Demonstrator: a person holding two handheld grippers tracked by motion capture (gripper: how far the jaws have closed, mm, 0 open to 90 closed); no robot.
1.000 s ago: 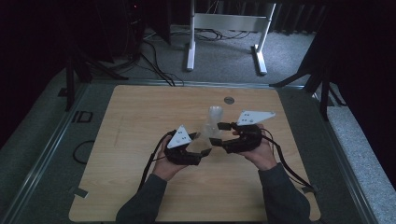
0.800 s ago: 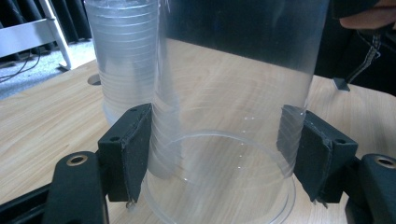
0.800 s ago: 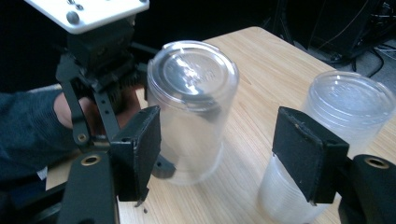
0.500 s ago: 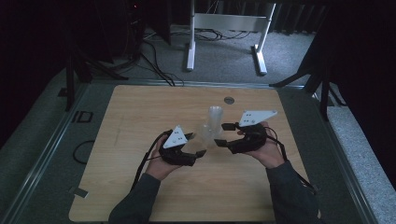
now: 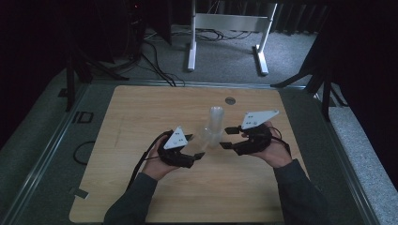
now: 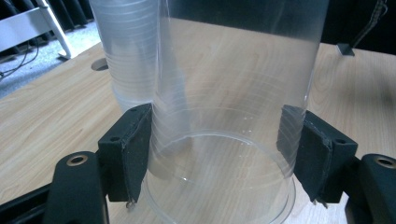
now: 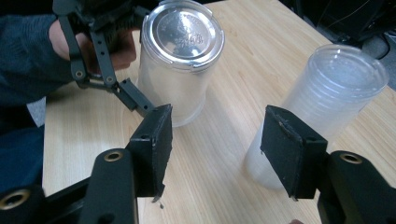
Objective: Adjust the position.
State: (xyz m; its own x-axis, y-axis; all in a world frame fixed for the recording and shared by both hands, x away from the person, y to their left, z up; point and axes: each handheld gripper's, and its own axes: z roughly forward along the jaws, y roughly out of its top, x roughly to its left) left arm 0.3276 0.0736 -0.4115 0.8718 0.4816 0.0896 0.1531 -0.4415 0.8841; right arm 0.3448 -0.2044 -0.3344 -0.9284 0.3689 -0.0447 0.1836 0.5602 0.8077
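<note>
i see my left gripper (image 5: 199, 155) closed on a single clear plastic cup (image 6: 224, 116); in the left gripper view its two pads (image 6: 135, 149) press the cup's sides low down, near the rim, with the cup upside down on the wooden worktop (image 5: 141, 117). a stack of clear cups (image 5: 216, 119) stands upside down just behind it, close beside the held one. my right gripper (image 5: 224, 138) sits just right of the cups, and its jaws have just been closing; in the right gripper view the pads (image 7: 156, 140) are still apart with bare worktop between them, the stack (image 7: 322, 102) beyond the right pad and the held cup (image 7: 175, 60) further left.
</note>
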